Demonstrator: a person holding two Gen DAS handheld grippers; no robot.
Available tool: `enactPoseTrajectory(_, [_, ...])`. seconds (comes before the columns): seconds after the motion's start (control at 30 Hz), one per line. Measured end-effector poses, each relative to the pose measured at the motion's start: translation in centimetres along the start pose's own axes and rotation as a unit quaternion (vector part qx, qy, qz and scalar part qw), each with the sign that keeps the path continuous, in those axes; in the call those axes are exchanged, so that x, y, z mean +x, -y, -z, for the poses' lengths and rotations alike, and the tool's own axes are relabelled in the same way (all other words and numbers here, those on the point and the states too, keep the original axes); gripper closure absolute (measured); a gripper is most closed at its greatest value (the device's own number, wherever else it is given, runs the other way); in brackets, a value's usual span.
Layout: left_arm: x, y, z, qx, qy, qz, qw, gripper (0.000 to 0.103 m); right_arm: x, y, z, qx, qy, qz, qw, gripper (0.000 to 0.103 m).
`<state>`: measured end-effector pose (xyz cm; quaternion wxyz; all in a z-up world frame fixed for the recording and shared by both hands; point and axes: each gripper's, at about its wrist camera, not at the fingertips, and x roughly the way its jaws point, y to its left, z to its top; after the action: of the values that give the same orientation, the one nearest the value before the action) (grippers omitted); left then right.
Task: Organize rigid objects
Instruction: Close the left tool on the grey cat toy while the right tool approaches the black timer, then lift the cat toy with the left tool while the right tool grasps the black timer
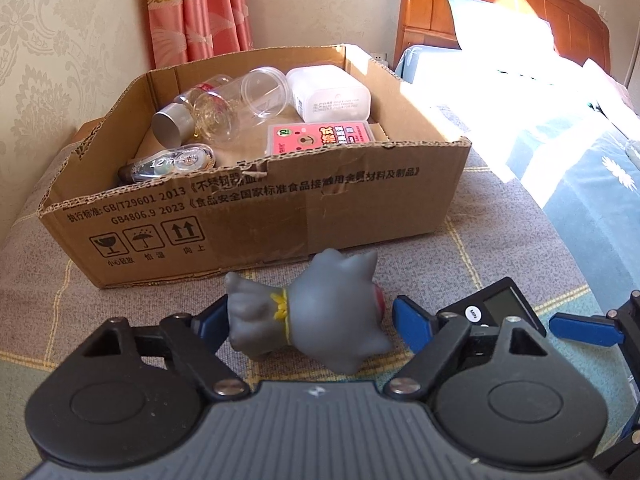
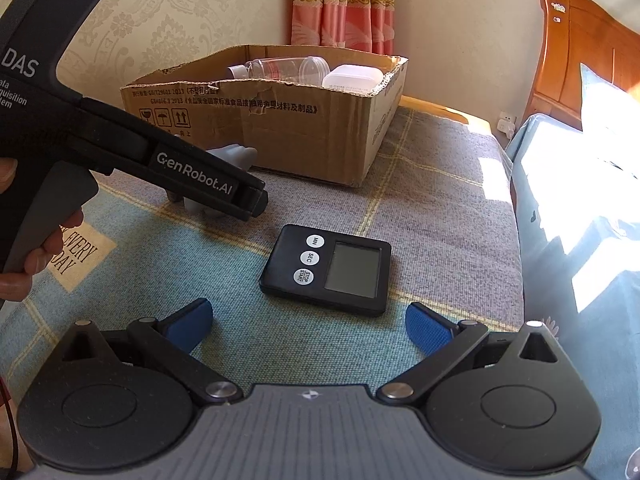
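Jaws wide apart on both: left gripper (image 1: 308,316) straddling grey toy figure (image 1: 316,316), not clamping yet; right gripper (image 2: 309,316) hovering empty, black timer (image 2: 326,275) just ahead. Pick step; needing closing, then lifting into cardboard box (image 1: 280,216) beyond.

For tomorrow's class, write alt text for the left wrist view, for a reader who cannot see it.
The open left gripper straddles a grey toy figure lying on its side on a checked cloth. Behind it stands an open cardboard box holding clear jars, a white case, a pink pack and correction tape. A black timer lies to the right.
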<state>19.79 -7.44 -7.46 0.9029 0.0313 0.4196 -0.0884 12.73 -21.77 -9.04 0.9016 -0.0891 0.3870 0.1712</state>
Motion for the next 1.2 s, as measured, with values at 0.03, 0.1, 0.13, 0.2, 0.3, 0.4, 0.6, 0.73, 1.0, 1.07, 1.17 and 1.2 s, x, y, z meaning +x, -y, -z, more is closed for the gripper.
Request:
enactPoseTrajectory(0.03, [0.1, 0.0, 0.0, -0.001, -0.001, -0.004, 1.0000, 0.027, 0.0, 0.0, 0.0, 0.000, 0.000, 0.000, 1.000, 0.000])
enactPoseTrajectory(0.1, [-0.1, -0.3, 0.1, -0.004, 0.002, 0.001, 1.0000, 0.027, 0.0, 0.0, 0.0, 0.000, 0.000, 0.000, 1.000, 0.000])
enactPoseTrajectory(0.13, [-0.1, -0.3, 0.1, -0.003, 0.002, 0.001, 1.0000, 0.027, 0.0, 0.0, 0.0, 0.000, 0.000, 0.001, 1.000, 0.000])
enactPoseTrajectory(0.2, [-0.3, -0.5, 0.3, 0.001, 0.003, -0.002, 1.0000, 0.027, 0.1, -0.1, -0.1, 0.001, 0.000, 0.001, 1.000, 0.000])
enactPoseTrajectory(0.3, [-0.8, -1.2, 0.7, 0.006, 0.003, -0.011, 0.9999, 0.027, 0.1, -0.1, -0.2, 0.004, -0.002, 0.004, 1.000, 0.000])
enactPoseTrajectory(0.4, [-1.5, -2.4, 1.1, 0.005, 0.006, -0.020, 0.9998, 0.030, 0.4, -0.3, -0.5, 0.007, -0.005, 0.007, 1.000, 0.000])
enactPoseTrajectory(0.6, [-2.7, -5.0, 1.9, 0.001, 0.007, -0.037, 0.9993, 0.030, 1.5, -1.1, -1.7, 0.005, -0.009, 0.004, 1.000, 0.000])
enactPoseTrajectory(0.73, [-3.0, -5.9, 2.4, 0.001, 0.008, -0.036, 0.9993, 0.030, 2.3, -1.9, -2.6, -0.002, -0.013, -0.004, 1.000, 0.000])
enactPoseTrajectory(1.0, [-3.2, -6.3, 2.7, 0.001, 0.015, -0.024, 0.9996, 0.029, 2.8, -2.6, -3.2, 0.005, -0.017, 0.003, 1.000, 0.000])
enactPoseTrajectory(1.07, [-3.2, -6.4, 2.7, 0.003, 0.018, -0.022, 0.9996, 0.029, 2.9, -2.5, -3.2, 0.011, -0.017, 0.010, 1.000, 0.000])
enactPoseTrajectory(1.17, [-3.3, -6.5, 2.8, 0.003, 0.023, -0.023, 0.9995, 0.027, 2.9, -2.4, -3.3, 0.023, -0.016, 0.023, 0.999, 0.000])
enactPoseTrajectory(1.2, [-3.3, -6.5, 2.8, 0.004, 0.024, -0.022, 0.9994, 0.025, 2.9, -2.3, -3.3, 0.027, -0.015, 0.024, 0.999, 0.000])
